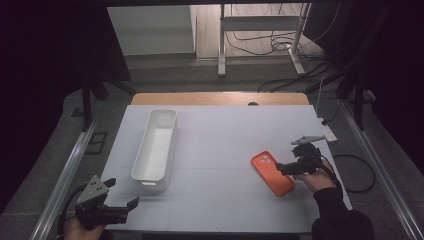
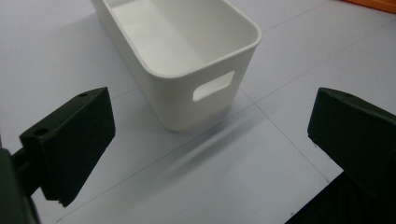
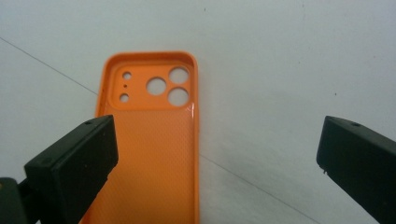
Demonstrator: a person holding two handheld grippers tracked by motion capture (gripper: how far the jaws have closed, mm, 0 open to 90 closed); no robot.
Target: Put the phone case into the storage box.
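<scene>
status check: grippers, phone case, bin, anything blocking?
Left gripper open, near corner, facing the white bin. Right gripper open, jaws astride the orange phone case, which lies flat on the table. Bin empty; path between case and bin unobstructed.

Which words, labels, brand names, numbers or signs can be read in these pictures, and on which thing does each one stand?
None can be read.
Orange soft phone case: plain, with camera holes and a dotted texture inside, no print.
White oblong plastic bin: plain walls and a handle slot, no label.
White table top: thin lines where its boards meet, no writing.
Black gripper fingers: screw holes, no marking.
</scene>
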